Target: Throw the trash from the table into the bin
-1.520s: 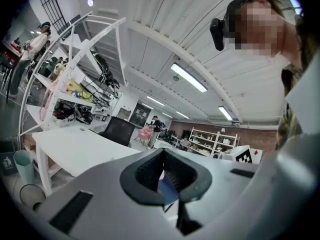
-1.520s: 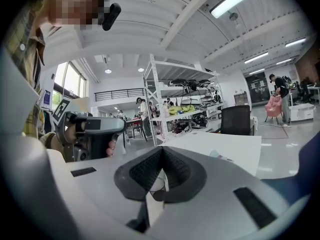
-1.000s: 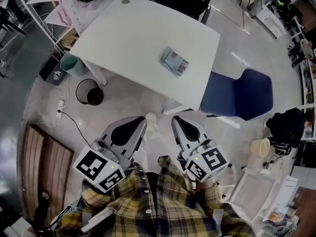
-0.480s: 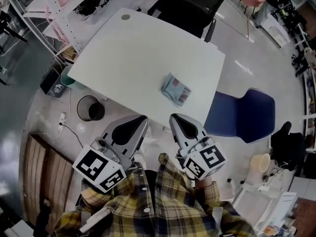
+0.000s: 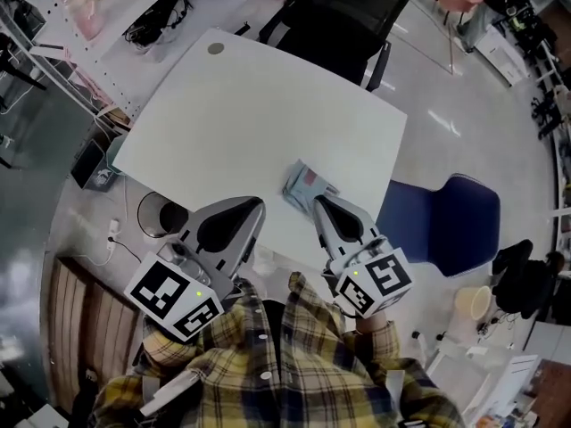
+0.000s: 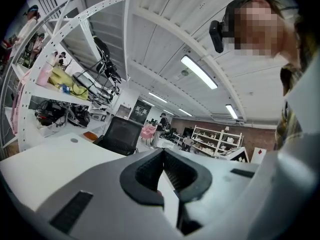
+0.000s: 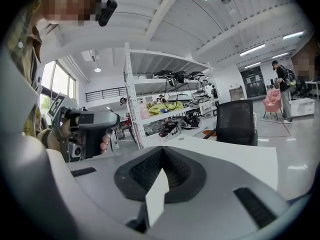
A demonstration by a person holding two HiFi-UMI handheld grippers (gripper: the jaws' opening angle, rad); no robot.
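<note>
Big white rectangular table [image 5: 241, 114], top mostly bare. At its far side, black mesh-backed office chair [image 5: 343, 16]; off its right corner, blue padded chair [image 5: 446, 221]. On the floor by the table's near-left edge, round black wire waste bin [image 5: 153, 214], partly tucked under the tabletop. Grey left gripper [image 5: 256, 203]: jaws pressed together on nothing, tip at the table's front edge. Grey right gripper [image 5: 318, 201]: jaws likewise closed, empty. Trash is a crumpled pale-blue wrapper [image 5: 302, 182] lying on the table near the front edge, just beyond the right gripper's tip; contact unclear.
</note>
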